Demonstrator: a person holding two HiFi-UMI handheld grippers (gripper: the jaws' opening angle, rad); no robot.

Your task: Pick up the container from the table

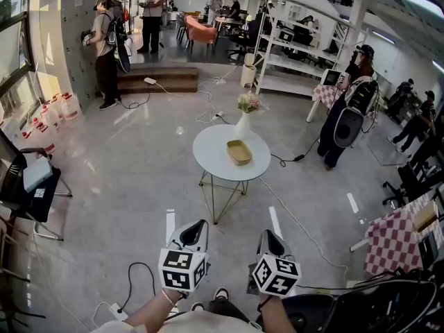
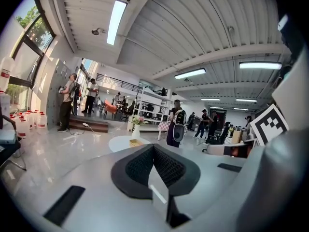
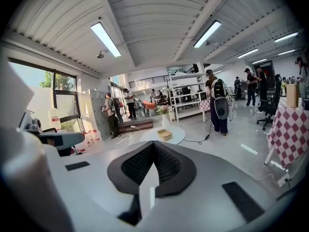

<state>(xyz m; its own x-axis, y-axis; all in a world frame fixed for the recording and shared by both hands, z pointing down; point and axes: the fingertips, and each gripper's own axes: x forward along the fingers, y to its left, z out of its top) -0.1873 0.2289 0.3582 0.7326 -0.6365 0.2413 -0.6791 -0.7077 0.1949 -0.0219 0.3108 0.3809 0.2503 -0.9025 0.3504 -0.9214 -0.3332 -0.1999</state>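
Left gripper [image 1: 194, 233] and right gripper [image 1: 271, 241]: jaws closed pad to pad, nothing between them, both well short of the round table [image 1: 208, 155]. The container [image 1: 238, 152] sits on the table top, a little right of centre, just in front of the flower vase [image 1: 243, 125]. It's a shallow, open, tan tray. My guess is it's light, fairly stiff and thin-walled, so it may skid on the smooth top. Best hold is probably a pinch over one long wall on the side away from the vase. The jaws need opening first.
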